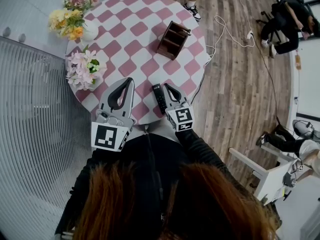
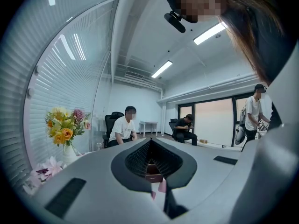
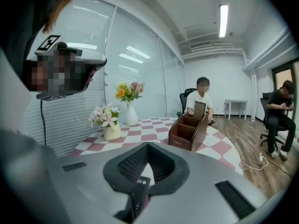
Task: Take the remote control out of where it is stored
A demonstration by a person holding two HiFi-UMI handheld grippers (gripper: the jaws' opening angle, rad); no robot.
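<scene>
The black remote control (image 1: 159, 96) lies flat on the pink-and-white checked round table (image 1: 135, 29), near its front edge. It is outside the brown wooden organizer (image 1: 172, 39), which stands farther back. My right gripper (image 1: 166, 85) sits just right of the remote with its jaws shut tip to tip. In the right gripper view the remote (image 3: 138, 190) shows below the closed jaws (image 3: 148, 144), not pinched, and the organizer (image 3: 189, 130) stands ahead. My left gripper (image 1: 129, 80) hovers left of the remote, shut and empty. Its own view (image 2: 150, 140) shows the organizer (image 2: 152, 171) through the jaw loop.
A white vase of yellow and pink flowers (image 1: 75, 14) and a pot of pale pink flowers (image 1: 85, 69) stand on the table's left side. Blinds run along the left. A cable (image 1: 227, 34) lies on the wooden floor; seated people (image 1: 287, 21) and a white chair (image 1: 265, 176) are at the right.
</scene>
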